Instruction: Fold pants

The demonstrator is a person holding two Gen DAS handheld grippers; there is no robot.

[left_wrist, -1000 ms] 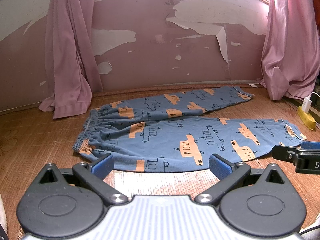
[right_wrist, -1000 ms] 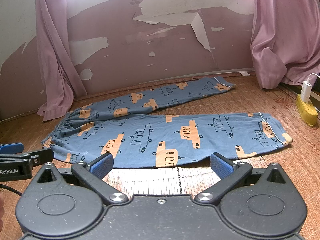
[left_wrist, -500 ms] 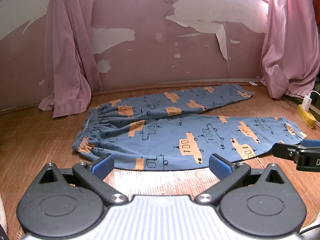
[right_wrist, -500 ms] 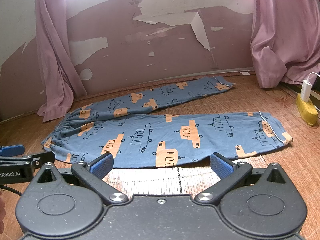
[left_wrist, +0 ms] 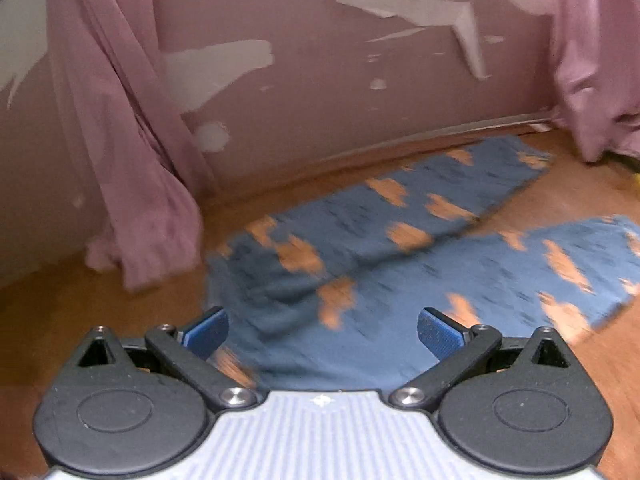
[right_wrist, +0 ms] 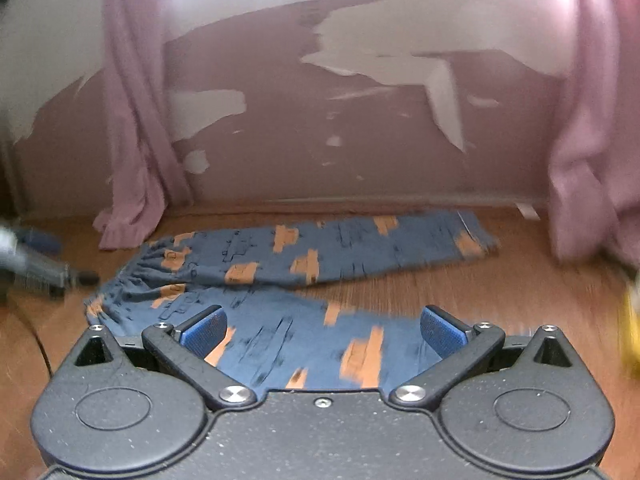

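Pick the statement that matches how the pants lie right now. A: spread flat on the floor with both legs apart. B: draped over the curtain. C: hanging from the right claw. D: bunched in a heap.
A: the pants lie flat on the wooden floor with a strip of bare floor between the two legs, and both the left claw and the right claw are open and empty.

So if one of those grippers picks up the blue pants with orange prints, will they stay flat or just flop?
Probably flop: the blue pants with orange prints lie limp and flat on the wooden floor, with a gathered, wrinkled waistband. They look like thin, light cloth, so a pinched edge would likely lift while the rest drags and sags.
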